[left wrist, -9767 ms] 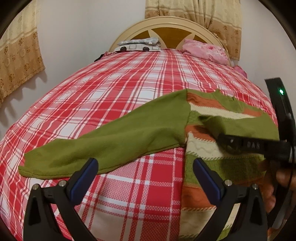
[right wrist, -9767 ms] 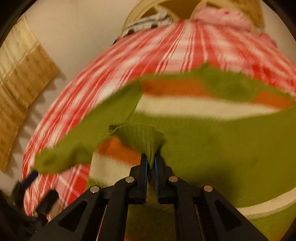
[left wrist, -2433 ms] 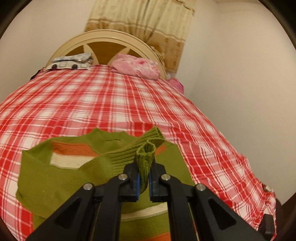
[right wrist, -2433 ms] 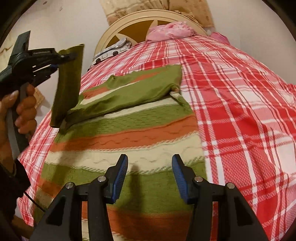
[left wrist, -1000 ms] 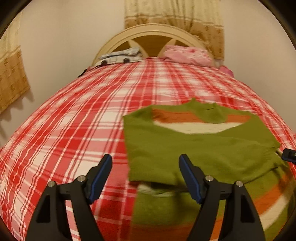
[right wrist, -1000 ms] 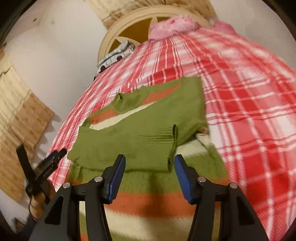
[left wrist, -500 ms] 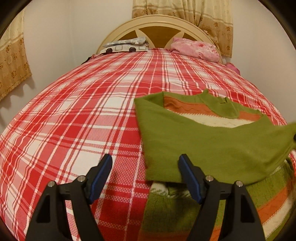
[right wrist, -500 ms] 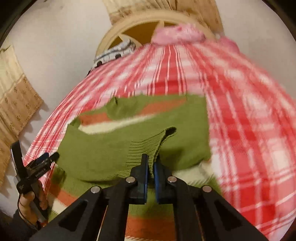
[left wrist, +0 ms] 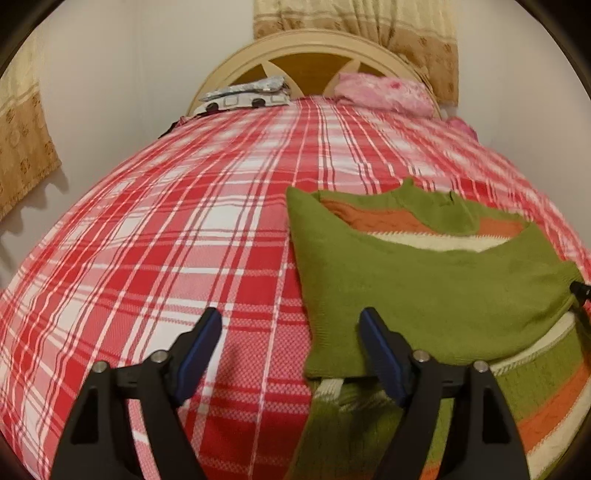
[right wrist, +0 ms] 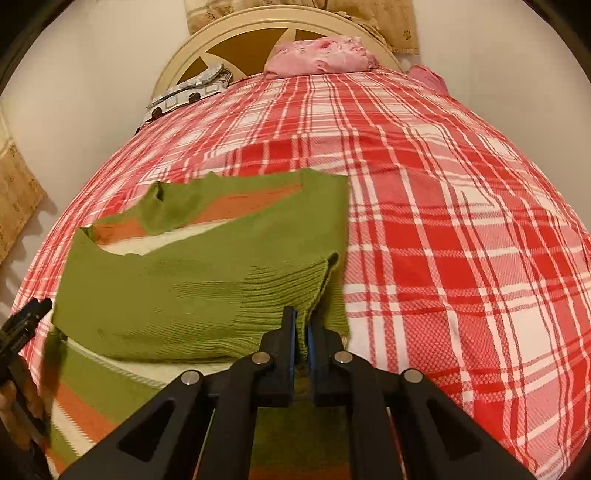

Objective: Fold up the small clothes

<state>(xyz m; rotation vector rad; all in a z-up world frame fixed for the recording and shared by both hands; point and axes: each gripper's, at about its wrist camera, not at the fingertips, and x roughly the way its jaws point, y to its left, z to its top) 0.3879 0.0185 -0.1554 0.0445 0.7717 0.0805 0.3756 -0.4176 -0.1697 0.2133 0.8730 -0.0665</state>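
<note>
— What do your grippers have right now?

— My right gripper (right wrist: 302, 334) is clamped tight on the ribbed cuff (right wrist: 295, 284) of a green sleeve, the knit pinched between the blue pads and lifted a little off the cloth beneath. My left gripper (left wrist: 290, 345) holds nothing; its jaws stand wide and are opening, over bare bedspread beside the sweater's near left edge. Its right finger (left wrist: 380, 354) sits in front of the folded green layer; I cannot tell whether it touches.

— And the sweater itself?

— The sweater (left wrist: 436, 291) lies flat on the red and white plaid bedspread (left wrist: 177, 236), on the right half in my left camera. It is green with orange and cream stripes, neckline toward the headboard. A sleeve is folded across the chest, covering most of the upper stripes. In my right camera I see a hand (right wrist: 18, 402) at the left edge, gripping the left tool's handle.

— What lies beyond it?

— At the far end, a cream arched headboard (right wrist: 258, 26), a pink pillow (right wrist: 321, 55) against it, and a grey patterned bundle (right wrist: 188, 92) to its left. Tan curtains (left wrist: 22, 147) hang on the wall.
</note>
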